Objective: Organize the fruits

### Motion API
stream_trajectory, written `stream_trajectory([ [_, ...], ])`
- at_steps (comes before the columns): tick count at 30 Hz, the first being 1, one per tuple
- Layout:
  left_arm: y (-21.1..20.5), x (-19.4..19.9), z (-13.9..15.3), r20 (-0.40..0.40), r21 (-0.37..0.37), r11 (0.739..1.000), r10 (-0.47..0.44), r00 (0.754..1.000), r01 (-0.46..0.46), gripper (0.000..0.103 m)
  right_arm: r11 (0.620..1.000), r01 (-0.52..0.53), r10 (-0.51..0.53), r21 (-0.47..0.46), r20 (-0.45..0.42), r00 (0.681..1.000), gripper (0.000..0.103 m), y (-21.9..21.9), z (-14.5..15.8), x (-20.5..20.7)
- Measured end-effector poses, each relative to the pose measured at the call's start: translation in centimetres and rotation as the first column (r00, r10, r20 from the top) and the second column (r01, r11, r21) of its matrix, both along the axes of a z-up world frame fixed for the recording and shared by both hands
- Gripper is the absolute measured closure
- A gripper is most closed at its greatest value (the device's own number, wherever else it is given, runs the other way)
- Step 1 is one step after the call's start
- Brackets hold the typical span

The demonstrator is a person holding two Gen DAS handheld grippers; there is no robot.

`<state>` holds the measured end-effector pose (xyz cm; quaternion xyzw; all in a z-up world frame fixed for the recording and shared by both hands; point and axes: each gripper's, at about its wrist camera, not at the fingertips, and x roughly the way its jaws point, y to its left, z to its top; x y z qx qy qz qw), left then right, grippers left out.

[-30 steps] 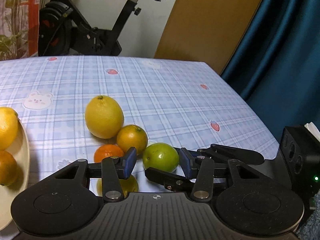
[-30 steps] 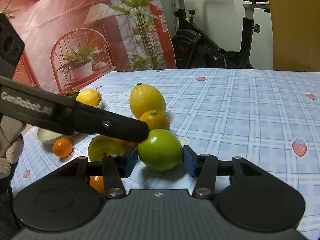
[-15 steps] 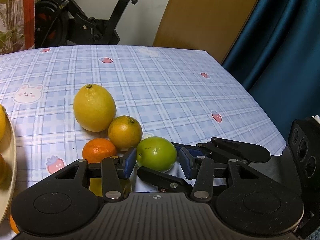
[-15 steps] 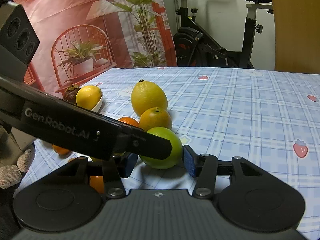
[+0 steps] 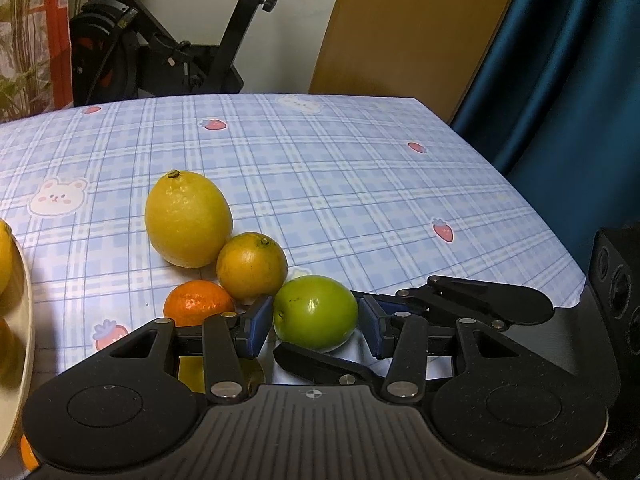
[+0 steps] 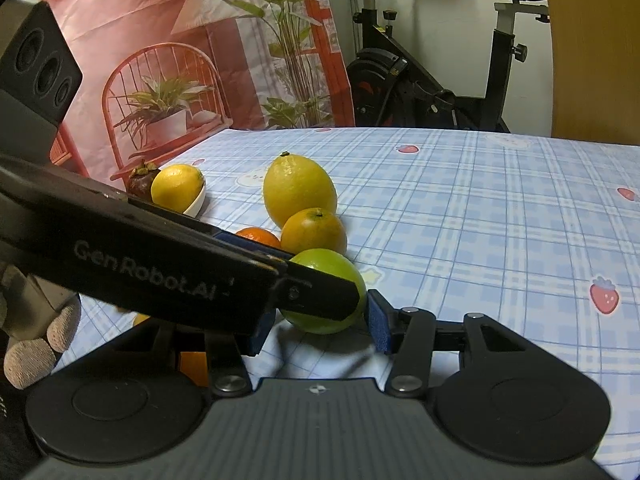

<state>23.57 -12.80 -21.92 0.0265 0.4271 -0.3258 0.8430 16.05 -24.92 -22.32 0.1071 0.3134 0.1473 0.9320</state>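
Left hand-held gripper (image 5: 313,330): jaws spread, blue pads either side of the green fruit (image 5: 316,312); a thin gap shows at the right-side pad, so not clamped.
Right hand-held gripper (image 6: 320,332): brackets the same green fruit, crossing the left one. One blue pad sits right at the fruit's edge; the other is hidden behind the left gripper's black finger. Can't tell if it's pinching.
Green fruit: on the worktop (image 5: 360,184) near its front edge, between both pairs of jaws.
Orange (image 5: 252,266): just behind the green fruit, touching it or nearly so.
Large lemon (image 5: 187,220): behind the orange and against it, stem end up.
Mandarin (image 5: 198,306): beside the orange, just past the left gripper's left pad.
Bowl (image 5: 28,320): cream, at the left edge of the left wrist view, well apart from the cluster; yellow and orange fruit in it.
Bowl contents, right wrist view: bowl lemon (image 6: 178,188) and a dark mangosteen (image 6: 142,180) behind it.
Person: gloved fingertips (image 6: 28,356) at the lower left of the right wrist view.
Background: exercise bike (image 5: 172,56) past the far edge, blue curtain (image 5: 560,80) to the right.
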Motion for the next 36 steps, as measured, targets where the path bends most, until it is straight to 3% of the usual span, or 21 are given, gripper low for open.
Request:
stream_trajectory([
  [8,-0.2,-0.3,-0.3,0.023,0.003,1.000,-0.004,1.000,0.004,0.053,1.000,0.003,-0.003,-0.001,0.009,1.000,0.052,0.0,0.1,-0.2],
  [15,-0.1,-1.5,0.6,0.067,-0.001,1.000,0.001,0.998,-0.001,0.053,1.000,0.014,-0.013,-0.011,0.066,0.998,0.052,0.1,0.6,-1.2],
  [25,1.5,-3.3,2.4,0.117,-0.002,1.000,0.013,0.993,-0.013,0.053,1.000,0.001,-0.001,-0.001,0.084,0.996,0.052,1.2,2.5,-2.1],
  [36,7.3,-2.5,3.9,0.051,-0.138,0.980,0.151,0.987,-0.143,0.052,0.993,-0.084,0.093,-0.086,0.108,0.990,0.053,5.4,5.9,-0.8],
])
